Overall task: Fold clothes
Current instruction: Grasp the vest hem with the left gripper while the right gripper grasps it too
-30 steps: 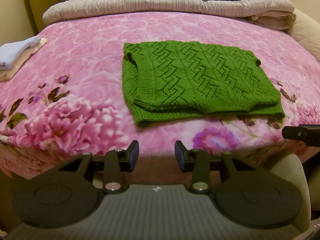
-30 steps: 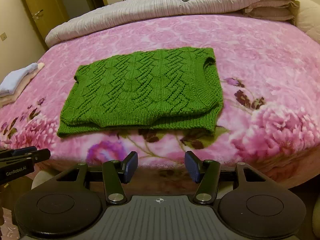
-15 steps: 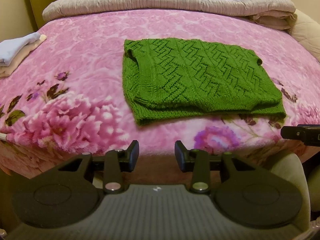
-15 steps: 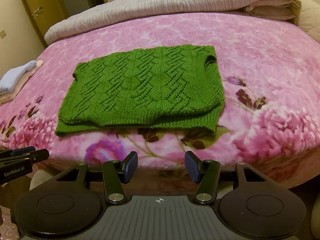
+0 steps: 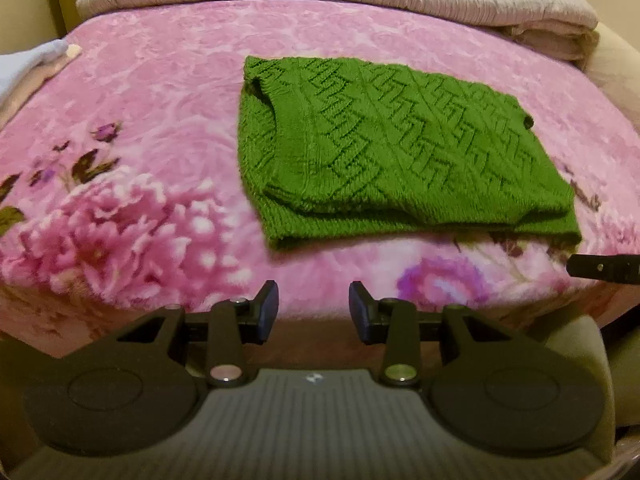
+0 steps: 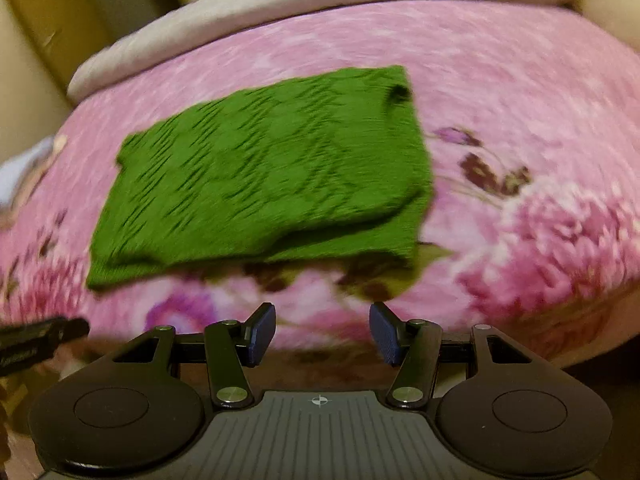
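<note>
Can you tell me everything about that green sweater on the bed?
The green sweater looks like chunky knit wool with a zigzag pattern and ribbed edges. It is folded into a flat rectangle, with a lower layer peeking out along the near edge. It lies on the pink flowery blanket. Neither gripper touches it.

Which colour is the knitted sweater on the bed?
Green sweater, with a zigzag knit pattern; clearest in the left wrist view.

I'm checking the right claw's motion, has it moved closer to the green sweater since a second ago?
Yes. The right claw has advanced toward the bed: the green sweater looks larger, blurred and tilted.
</note>
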A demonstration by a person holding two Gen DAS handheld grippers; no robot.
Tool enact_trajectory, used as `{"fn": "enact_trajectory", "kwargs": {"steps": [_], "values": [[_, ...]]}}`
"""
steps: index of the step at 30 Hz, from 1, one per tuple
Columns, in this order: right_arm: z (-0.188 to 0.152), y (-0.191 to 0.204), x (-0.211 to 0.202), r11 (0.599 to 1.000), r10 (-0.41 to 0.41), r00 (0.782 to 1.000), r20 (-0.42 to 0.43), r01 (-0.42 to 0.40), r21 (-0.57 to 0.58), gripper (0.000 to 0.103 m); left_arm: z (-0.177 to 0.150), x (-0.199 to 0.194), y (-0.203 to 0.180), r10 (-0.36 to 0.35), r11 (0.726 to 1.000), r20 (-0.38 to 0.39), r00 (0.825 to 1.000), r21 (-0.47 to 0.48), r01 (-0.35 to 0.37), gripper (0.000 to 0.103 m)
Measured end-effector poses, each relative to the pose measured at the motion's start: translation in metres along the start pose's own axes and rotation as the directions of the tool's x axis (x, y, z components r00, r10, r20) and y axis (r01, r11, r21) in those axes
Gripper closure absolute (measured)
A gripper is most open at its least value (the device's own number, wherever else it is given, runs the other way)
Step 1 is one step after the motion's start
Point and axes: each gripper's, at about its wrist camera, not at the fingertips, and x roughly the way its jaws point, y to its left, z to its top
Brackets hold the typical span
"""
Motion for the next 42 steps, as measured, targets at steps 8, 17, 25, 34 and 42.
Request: {"fn": "enact_trajectory", "kwargs": {"steps": [8,17,25,34,42], "values": [[0.014,-0.095,0.003,0.903,0.139,0.98,0.142,-0.185,0.387,0.047,0.033,0.016,0.008,-0.125,0.992,0.036,0.992,-0.015,0.126,0.078],[0.032,-0.113,0.035,0.844,0.204,0.966,0.158,-0.255,0.471,0.047,0.066,0.072,-0.013,-0.148,0.986,-0.01,0.989,0.069,0.149,0.08],[0.041,-0.125,0.052,0.814,0.27,0.939,0.213,-0.341,0.47,0.048,0.082,0.078,-0.004,-0.165,0.986,-0.026,0.986,0.035,0.166,0.081],[0.04,-0.127,0.078,0.72,0.34,0.896,0.284,-0.443,0.535,0.058,0.084,0.092,0.005,-0.155,0.987,-0.031,0.987,0.025,0.156,0.086],[0.067,-0.099,0.076,0.863,0.168,0.977,0.128,-0.209,0.46,0.086,0.086,0.087,0.018,-0.196,0.98,-0.017,0.981,-0.05,0.195,0.087]]}}
